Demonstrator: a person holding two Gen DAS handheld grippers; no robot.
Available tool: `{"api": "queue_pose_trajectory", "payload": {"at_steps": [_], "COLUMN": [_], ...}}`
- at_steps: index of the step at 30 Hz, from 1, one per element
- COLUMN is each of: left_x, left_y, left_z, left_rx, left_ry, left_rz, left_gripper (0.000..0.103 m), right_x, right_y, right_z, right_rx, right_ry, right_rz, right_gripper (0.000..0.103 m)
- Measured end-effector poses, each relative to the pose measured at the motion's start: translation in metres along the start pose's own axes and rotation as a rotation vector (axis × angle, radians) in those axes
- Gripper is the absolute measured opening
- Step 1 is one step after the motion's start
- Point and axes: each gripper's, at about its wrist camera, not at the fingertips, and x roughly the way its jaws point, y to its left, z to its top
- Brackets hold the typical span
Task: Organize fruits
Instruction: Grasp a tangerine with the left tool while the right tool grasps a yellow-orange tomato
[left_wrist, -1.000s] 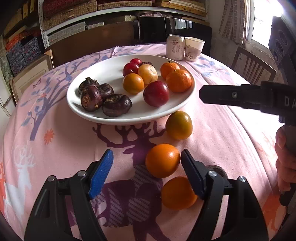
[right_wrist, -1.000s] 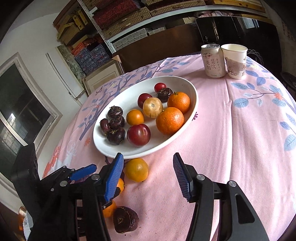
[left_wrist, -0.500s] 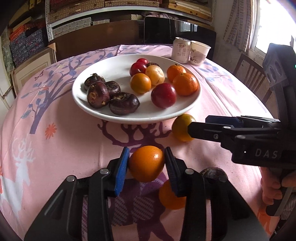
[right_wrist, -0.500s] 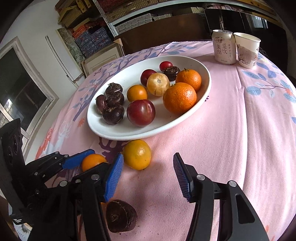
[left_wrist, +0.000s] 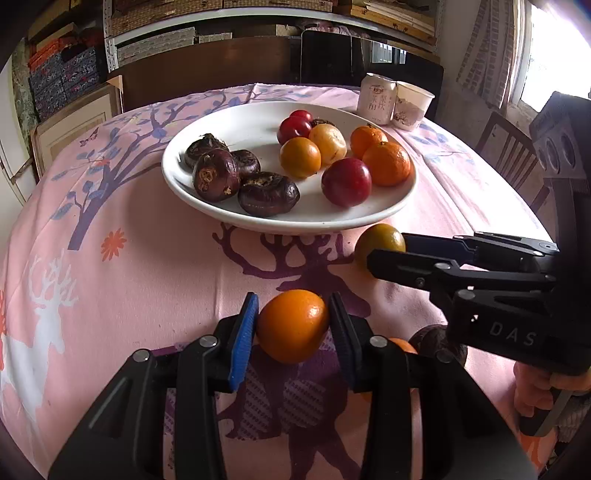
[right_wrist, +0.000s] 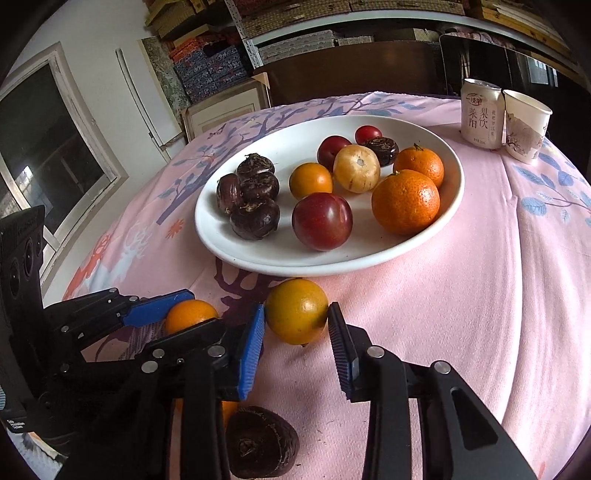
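Observation:
A white plate (left_wrist: 207, 199) holds dark water chestnuts, red plums and oranges. In front of it, on the pink cloth, my left gripper (left_wrist: 291, 314) is shut on a round orange (left_wrist: 291, 328); both pads press its sides. In the right wrist view my right gripper (right_wrist: 296, 332) is shut on a yellow-orange fruit (right_wrist: 296, 312) just below the plate's (right_wrist: 452, 177) near rim. The left wrist view shows this fruit (left_wrist: 376, 240) at the tips of the right gripper (left_wrist: 388, 253), which reaches in from the right. The left gripper (right_wrist: 177, 317) and its orange (right_wrist: 190, 314) show at lower left.
A loose dark water chestnut (right_wrist: 260, 443) lies on the cloth close under my right gripper. Another orange (left_wrist: 404, 345) peeks out behind my left finger. A drink can (right_wrist: 480, 114) and a paper cup (right_wrist: 524, 125) stand at the far right. A wooden chair (left_wrist: 509, 155) is beyond the table edge.
My left gripper closed from wide open onto the orange. My right gripper moved in toward the yellow-orange fruit by the plate and closed on it.

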Motion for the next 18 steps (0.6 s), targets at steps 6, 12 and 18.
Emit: {"api": "queue_pose_trajectory", "payload": {"at_steps": [6, 12, 18], "left_x": [-0.016, -0.049, -0.048], "left_y": [0.003, 0.006, 0.02], "left_z": [-0.002, 0.017, 0.05], "left_rx": [-0.02, -0.024, -0.066], "left_ry": [-0.047, -0.157, -0.171], "left_rz": [-0.001, -0.023, -0.029], "left_gripper": [0.038, 0.038, 0.038], "right_x": [-0.019, -0.052, -0.045], "right_y": [-0.013, -0.025, -0.032], "right_z": [0.003, 0.008, 0.023], "right_rx": [0.067, 0.112, 0.11], "right_ry": [-0.034, -0.139, -0.062], "right_rz": [0.05, 0.078, 0.144], "right_gripper": [0.035, 0.024, 0.04]}}
